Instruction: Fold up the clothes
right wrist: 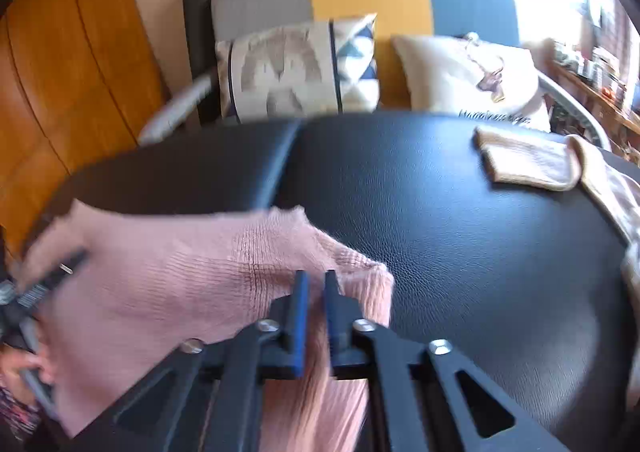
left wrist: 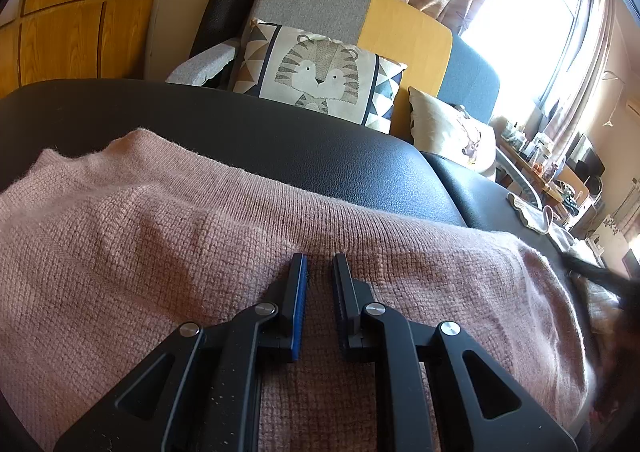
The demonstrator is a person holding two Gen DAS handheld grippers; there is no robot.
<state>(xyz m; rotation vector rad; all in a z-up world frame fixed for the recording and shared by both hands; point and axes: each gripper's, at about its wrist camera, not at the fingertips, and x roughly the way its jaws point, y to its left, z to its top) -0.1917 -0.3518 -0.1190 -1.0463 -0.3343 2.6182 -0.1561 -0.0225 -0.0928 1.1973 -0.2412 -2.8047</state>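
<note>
Pink knit sweater (left wrist: 240, 252) lay spread over the black leather surface (left wrist: 300, 144), most of it flat under the left gripper (left wrist: 320, 264), whose jaws were parted w/ a narrow gap and nothing between them; it hovered over or rested on the knit, hard to tell which from this angle. Right gripper (right wrist: 316, 284) was pinched on a bunched corner or edge of the same sweater (right wrist: 180, 272), fabric running through between the pads and hanging down below them. Right view was motion-blurred, so which part of the garment it held (hem, cuff or shoulder) couldn't be made out; prob. an edge lifted off the surface. A folded beige piece (right wrist: 528, 164) sat further right on the surface, well apart from the pink one, w/ another pale garment (right wrist: 616, 212) beside it at the frame edge. Progress, judged from this: the beige piece looked already folded, the pink sweater was mid-fold at best, i.e. one edge gripped and raised, body lying broad and not squared into a compact stack. Left to do, approx.: carry the held edge over, flatten, then the further folds; the pale garment at right also looked loose. Tiger cushion (left wrist: 320, 72) and sofa (left wrist: 404, 36) behind, not involved.
</note>
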